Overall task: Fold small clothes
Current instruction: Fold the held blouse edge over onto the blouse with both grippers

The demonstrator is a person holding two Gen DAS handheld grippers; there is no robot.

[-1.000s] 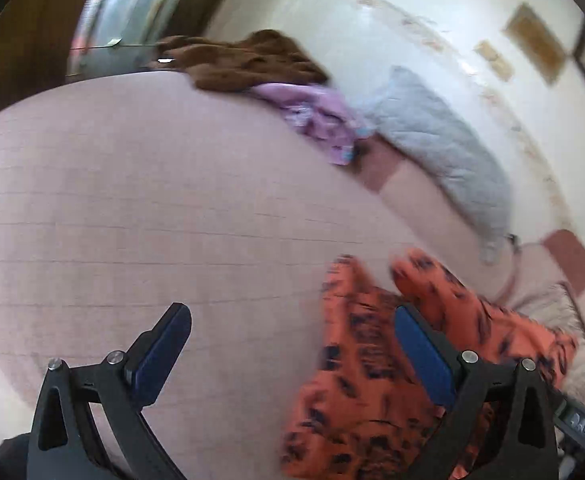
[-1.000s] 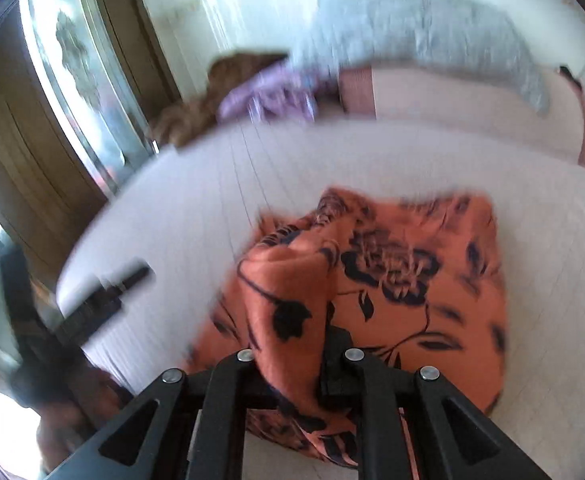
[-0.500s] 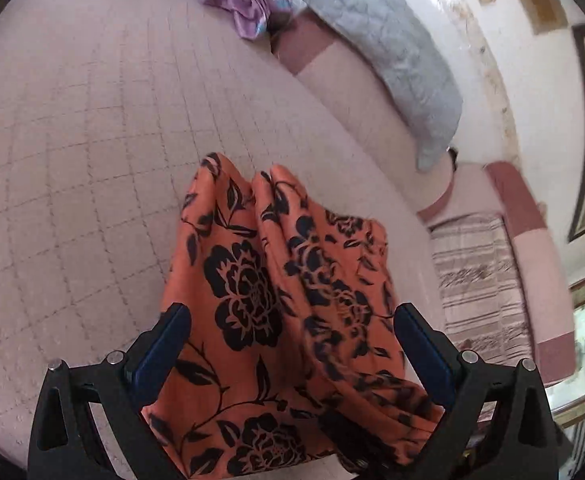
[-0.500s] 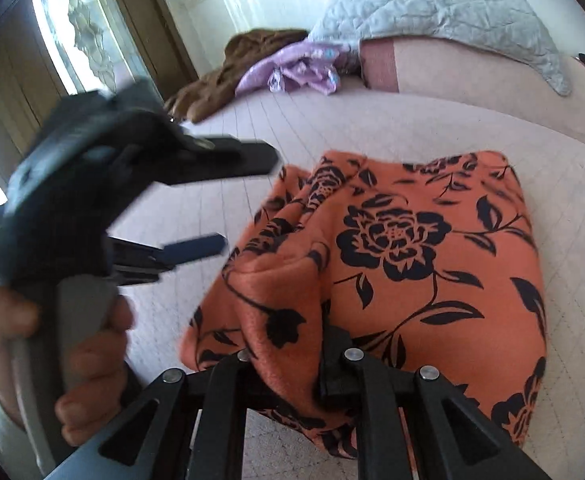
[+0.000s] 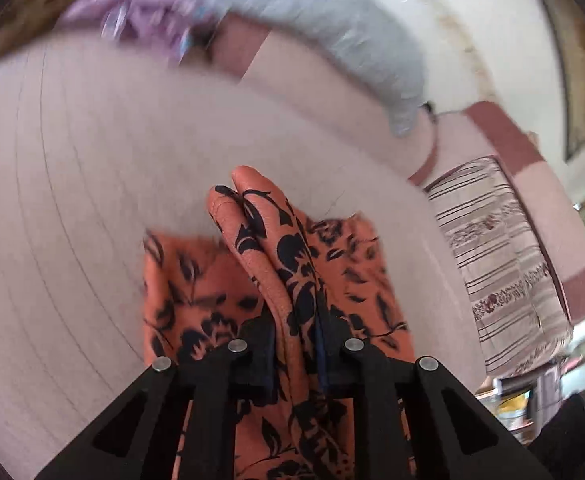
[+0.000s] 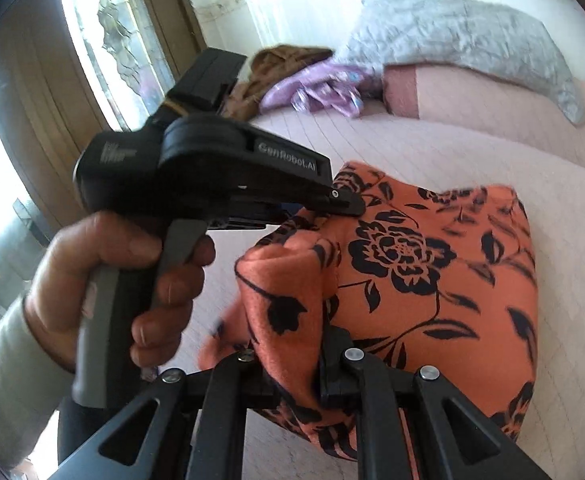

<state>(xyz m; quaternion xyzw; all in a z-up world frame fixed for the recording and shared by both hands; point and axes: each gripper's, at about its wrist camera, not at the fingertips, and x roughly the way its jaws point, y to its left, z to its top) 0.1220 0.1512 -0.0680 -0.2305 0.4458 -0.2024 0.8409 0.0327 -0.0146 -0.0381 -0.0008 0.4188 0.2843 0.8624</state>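
An orange garment with black flowers [image 6: 432, 264] lies partly on the pink quilted bed [image 6: 472, 164]. My right gripper [image 6: 292, 376] is shut on a bunched edge of it at the near side. My left gripper [image 5: 296, 344] is shut on a raised fold of the same garment [image 5: 264, 248], which stands up between its jaws. In the right wrist view the left gripper [image 6: 344, 202] comes in from the left, held by a hand [image 6: 112, 280], its tip on the garment's far left edge.
A grey quilted pillow [image 6: 472, 36], a purple garment [image 6: 316, 88] and a brown garment [image 6: 276, 64] lie at the bed's far end. A striped cloth [image 5: 504, 264] lies at the right. A window with wooden frame [image 6: 104, 40] stands at the left.
My left gripper was open over the garment; it has closed on a fold of it. My right gripper has kept its hold on the garment's near edge.
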